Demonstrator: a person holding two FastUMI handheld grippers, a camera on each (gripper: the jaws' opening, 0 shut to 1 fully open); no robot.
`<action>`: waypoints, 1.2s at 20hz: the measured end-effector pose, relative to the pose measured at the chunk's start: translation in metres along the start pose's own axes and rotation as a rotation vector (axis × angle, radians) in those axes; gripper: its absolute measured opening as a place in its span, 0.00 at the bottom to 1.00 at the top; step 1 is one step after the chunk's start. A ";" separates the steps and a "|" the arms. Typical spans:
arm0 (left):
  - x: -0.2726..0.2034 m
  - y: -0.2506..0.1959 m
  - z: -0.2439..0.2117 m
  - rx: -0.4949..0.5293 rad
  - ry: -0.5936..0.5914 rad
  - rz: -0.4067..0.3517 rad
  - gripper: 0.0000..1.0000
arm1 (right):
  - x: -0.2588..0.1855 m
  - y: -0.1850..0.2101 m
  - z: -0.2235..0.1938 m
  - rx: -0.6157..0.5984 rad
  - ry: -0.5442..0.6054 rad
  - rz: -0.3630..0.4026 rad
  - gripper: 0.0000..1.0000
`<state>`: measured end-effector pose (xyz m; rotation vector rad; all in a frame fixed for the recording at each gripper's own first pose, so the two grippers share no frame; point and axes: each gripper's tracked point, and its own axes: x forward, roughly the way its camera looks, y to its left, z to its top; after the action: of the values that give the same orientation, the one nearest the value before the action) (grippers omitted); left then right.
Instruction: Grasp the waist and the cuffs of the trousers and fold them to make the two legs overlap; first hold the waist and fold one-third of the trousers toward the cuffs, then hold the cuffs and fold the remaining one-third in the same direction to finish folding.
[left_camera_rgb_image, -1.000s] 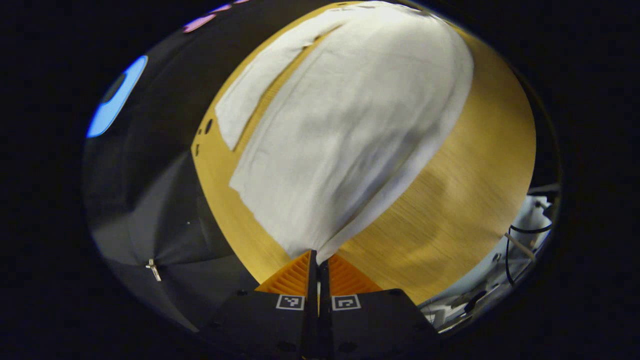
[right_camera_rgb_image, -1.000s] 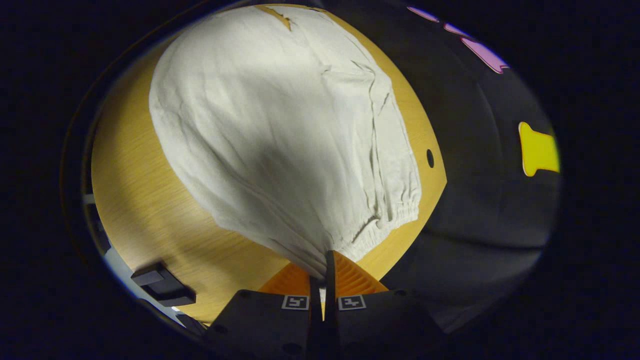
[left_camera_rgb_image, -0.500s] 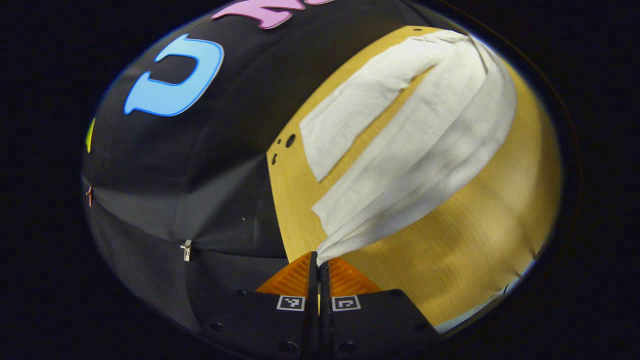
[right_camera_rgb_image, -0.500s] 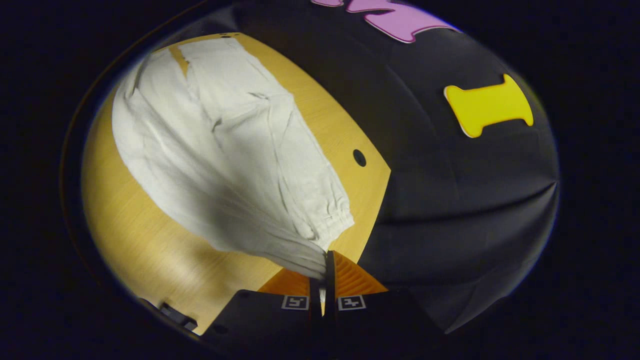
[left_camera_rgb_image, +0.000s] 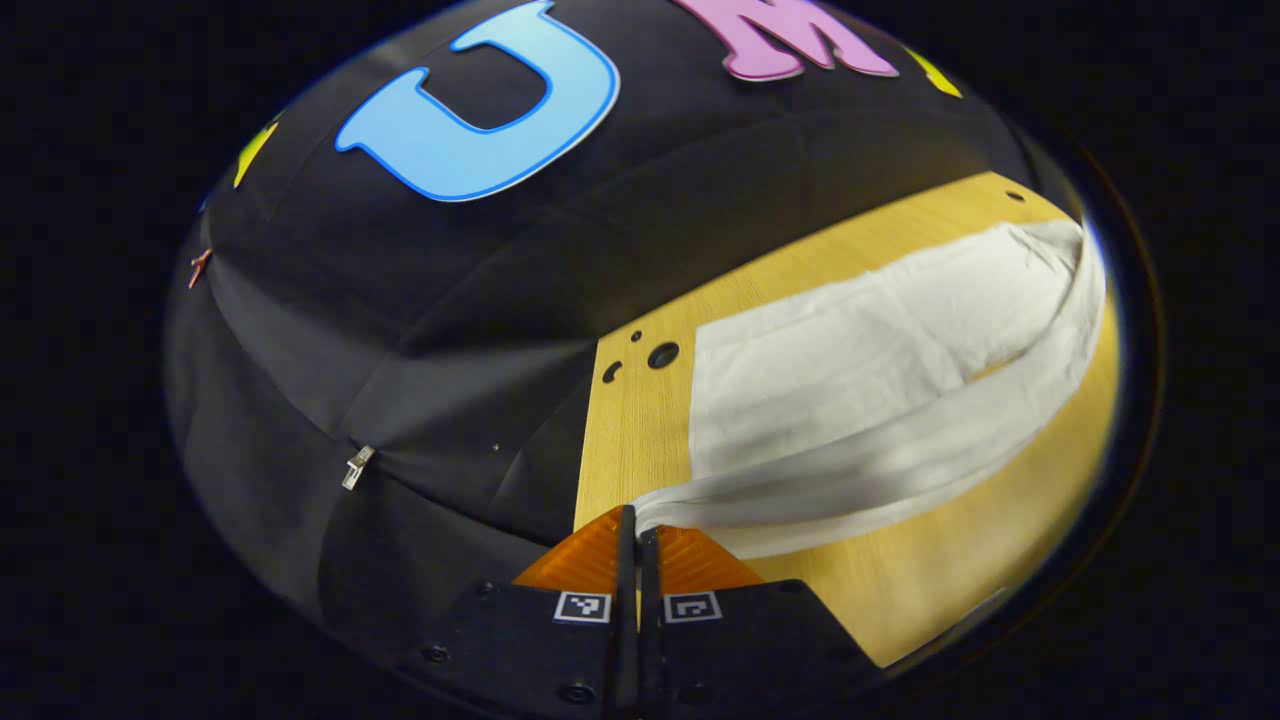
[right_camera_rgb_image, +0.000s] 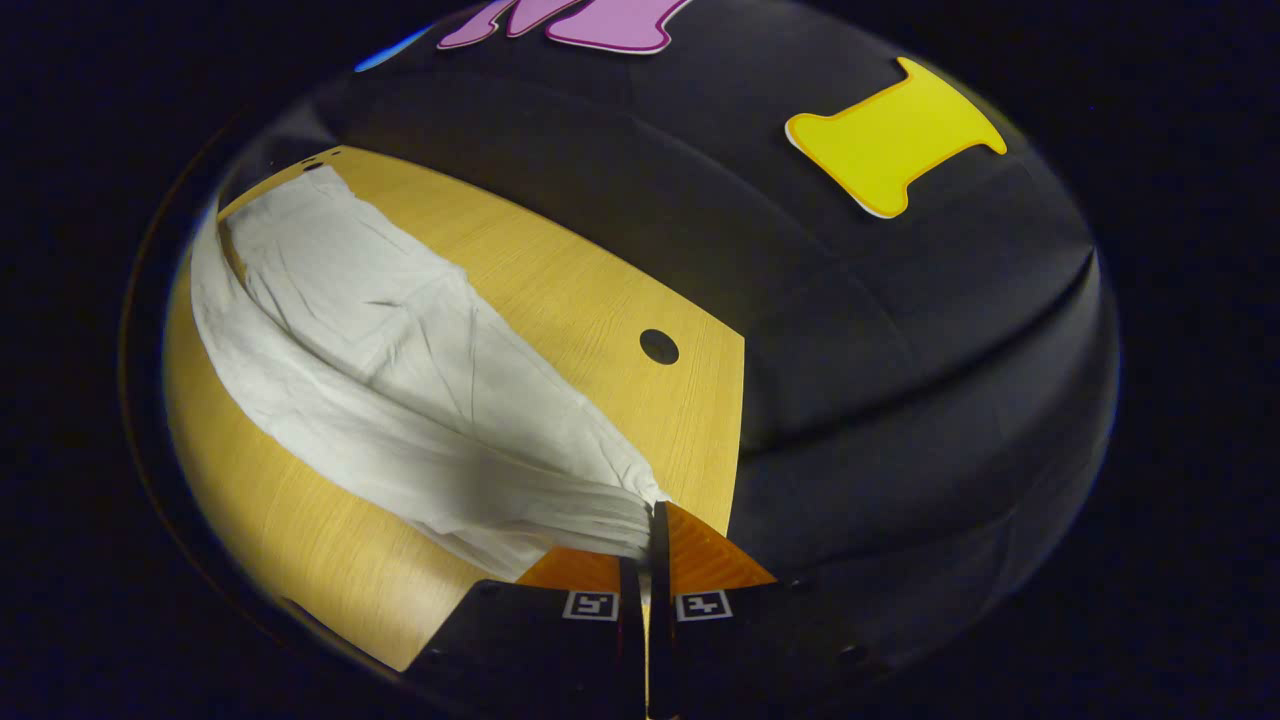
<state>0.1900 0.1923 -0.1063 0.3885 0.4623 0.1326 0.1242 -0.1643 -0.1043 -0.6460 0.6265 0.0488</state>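
White trousers (left_camera_rgb_image: 850, 390) lie on a wooden table (left_camera_rgb_image: 640, 440), one leg flat and the other lifted over it as a folded band. My left gripper (left_camera_rgb_image: 636, 520) is shut on the cuff end of that lifted leg, close above the table near its left edge. In the right gripper view the same trousers (right_camera_rgb_image: 400, 390) stretch away to the upper left across the table (right_camera_rgb_image: 590, 300). There my right gripper (right_camera_rgb_image: 648, 520) is shut on the bunched waist end, low over the table's right edge.
Small round holes (left_camera_rgb_image: 662, 354) pierce the table near its left edge, and one hole (right_camera_rgb_image: 658, 346) sits near the right edge. The black cloth wall (left_camera_rgb_image: 420, 300) hangs close behind the far table edge.
Both grippers have carried their held ends away over the trousers and down toward the table. The near leg has gone from spread wide to a narrow band laid over the far leg.
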 end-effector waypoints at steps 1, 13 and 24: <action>0.010 0.000 0.013 -0.028 0.003 0.001 0.05 | -0.005 -0.003 0.011 0.032 -0.009 -0.001 0.11; 0.161 -0.037 0.078 -0.049 -0.011 -0.062 0.05 | -0.044 -0.025 0.075 0.347 0.009 0.011 0.07; 0.169 -0.052 0.073 -0.510 -0.015 -0.148 0.68 | -0.055 -0.035 0.069 0.516 0.039 0.026 0.98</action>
<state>0.3760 0.1556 -0.1358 -0.1447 0.4234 0.0990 0.1239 -0.1450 -0.0113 -0.1402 0.6526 -0.0992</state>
